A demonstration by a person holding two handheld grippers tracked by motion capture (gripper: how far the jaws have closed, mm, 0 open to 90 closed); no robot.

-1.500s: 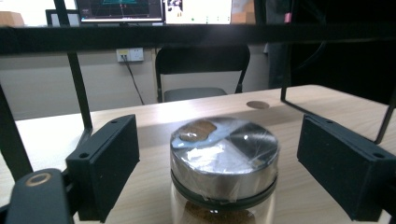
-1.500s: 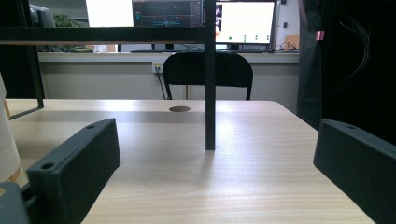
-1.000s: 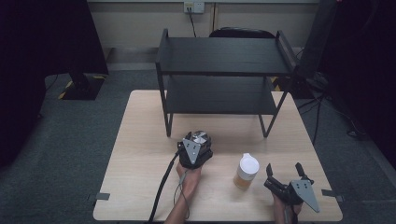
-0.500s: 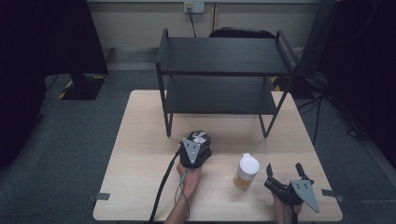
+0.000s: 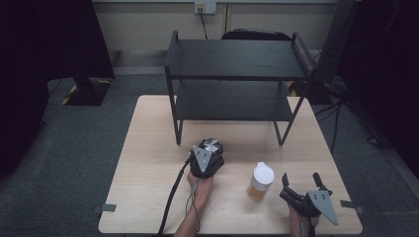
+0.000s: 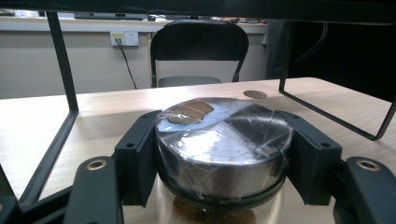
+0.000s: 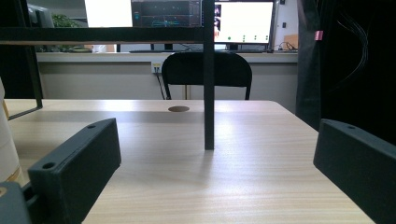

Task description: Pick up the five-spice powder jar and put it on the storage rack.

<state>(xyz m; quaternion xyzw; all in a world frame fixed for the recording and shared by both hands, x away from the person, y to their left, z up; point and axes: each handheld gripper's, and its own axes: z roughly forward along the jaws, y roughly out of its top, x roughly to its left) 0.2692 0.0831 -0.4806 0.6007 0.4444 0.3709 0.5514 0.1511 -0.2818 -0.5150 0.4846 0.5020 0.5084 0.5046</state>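
The left gripper (image 5: 209, 150) clamps both jaws on a glass jar (image 6: 219, 154) with a plastic-wrapped metal lid, standing on the wooden table (image 5: 148, 163). Just ahead of it rises a black two-tier shelf (image 5: 237, 74). To its right stands a white-lidded cup (image 5: 260, 180), and beyond that the right gripper (image 5: 302, 178) rests spread wide, holding nothing.

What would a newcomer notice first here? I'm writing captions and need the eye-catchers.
First, the left hand-held gripper, shut on a jar with a plastic-wrapped metal lid, at the table's middle. Next, the black two-tier shelf standing at the table's far side. Then the white-lidded cup beside the open right hand-held gripper near the front edge.
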